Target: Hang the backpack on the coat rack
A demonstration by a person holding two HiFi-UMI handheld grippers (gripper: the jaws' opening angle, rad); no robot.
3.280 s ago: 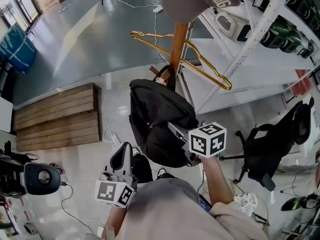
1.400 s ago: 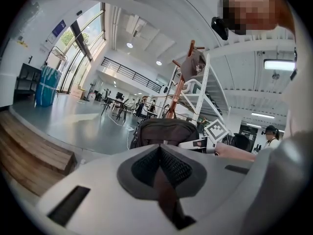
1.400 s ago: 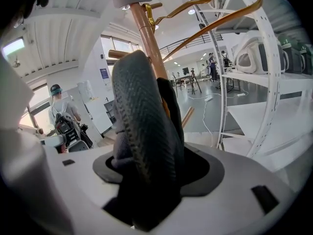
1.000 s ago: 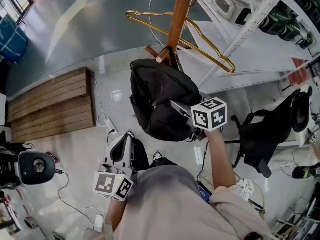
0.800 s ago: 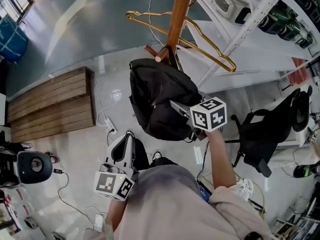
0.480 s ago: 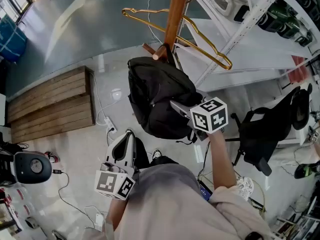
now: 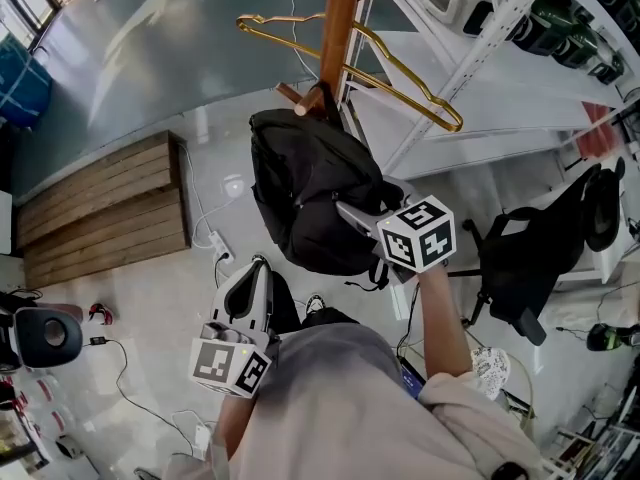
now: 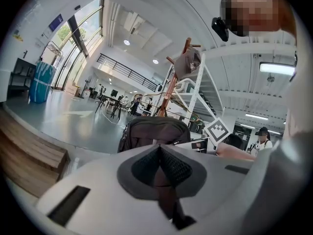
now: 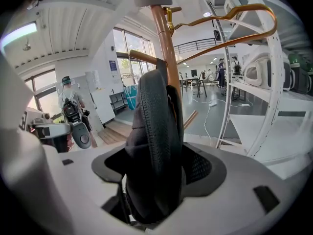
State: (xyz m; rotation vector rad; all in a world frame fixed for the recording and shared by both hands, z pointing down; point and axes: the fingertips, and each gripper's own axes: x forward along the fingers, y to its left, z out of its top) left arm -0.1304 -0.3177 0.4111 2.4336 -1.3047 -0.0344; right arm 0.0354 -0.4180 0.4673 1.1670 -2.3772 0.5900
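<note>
Holds the left gripper low by the torso, well apart from the bag, jaws pressed together. Shows a dark strip along their seam in the left gripper view, possibly only shadow. Reaches forward with the right gripper, jaws clamped on a padded black edge of the backpack, at its lower right side in the head view. Just beyond, hanging against the wooden pole of the coat rack, top handle hooked over a short peg, body clear of the floor. Higher on the same pole, a gold wire hanger, tilted. Farther off, a wooden platform on the left, white shelving and a black office chair on the right.
</note>
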